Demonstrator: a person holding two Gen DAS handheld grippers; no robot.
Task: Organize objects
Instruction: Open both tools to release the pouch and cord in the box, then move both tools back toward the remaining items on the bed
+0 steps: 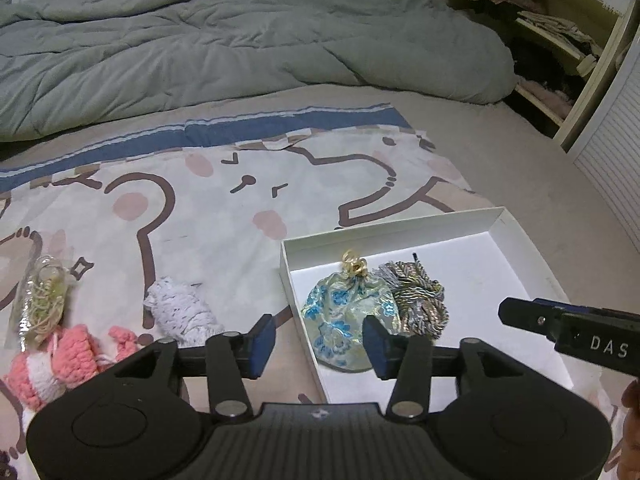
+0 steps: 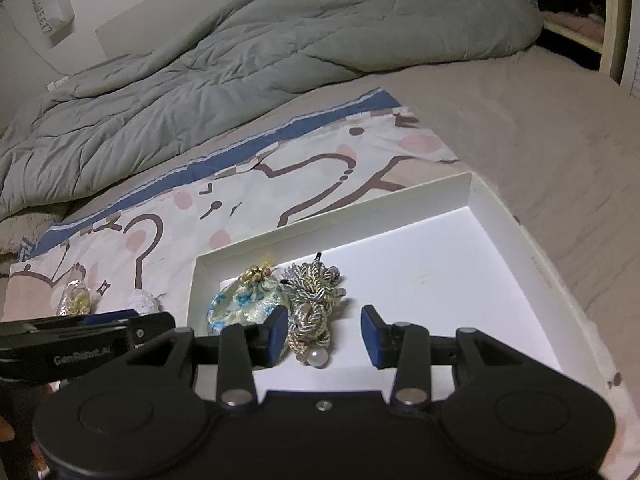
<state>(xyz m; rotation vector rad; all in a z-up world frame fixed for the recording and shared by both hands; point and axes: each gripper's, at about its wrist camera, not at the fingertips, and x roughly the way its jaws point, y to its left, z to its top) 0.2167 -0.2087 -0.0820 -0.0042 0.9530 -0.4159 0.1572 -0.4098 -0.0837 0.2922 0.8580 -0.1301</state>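
Observation:
A shallow white box (image 1: 400,224) (image 2: 332,210) lies on the bed. Inside it, side by side, are a blue-flowered brocade pouch (image 1: 344,320) (image 2: 240,304) with a gold tie and a bundle of twisted cord (image 1: 420,304) (image 2: 316,304). My left gripper (image 1: 319,344) hovers open over the box's left wall and the pouch's edge, its pads touching nothing. My right gripper (image 2: 324,336) is open above the box floor, with the cord bundle just beside its left pad. Left of the box lie a white knitted piece (image 1: 180,312), a pink crocheted item (image 1: 60,360) and a clear bag of rubber bands (image 1: 42,300).
The items rest on a cartoon-print cloth (image 1: 224,200) spread over the bed. A rumpled grey-green duvet (image 1: 240,40) fills the far side. An open shelf with clothes (image 1: 552,48) and a slatted door (image 1: 616,152) stand at the right.

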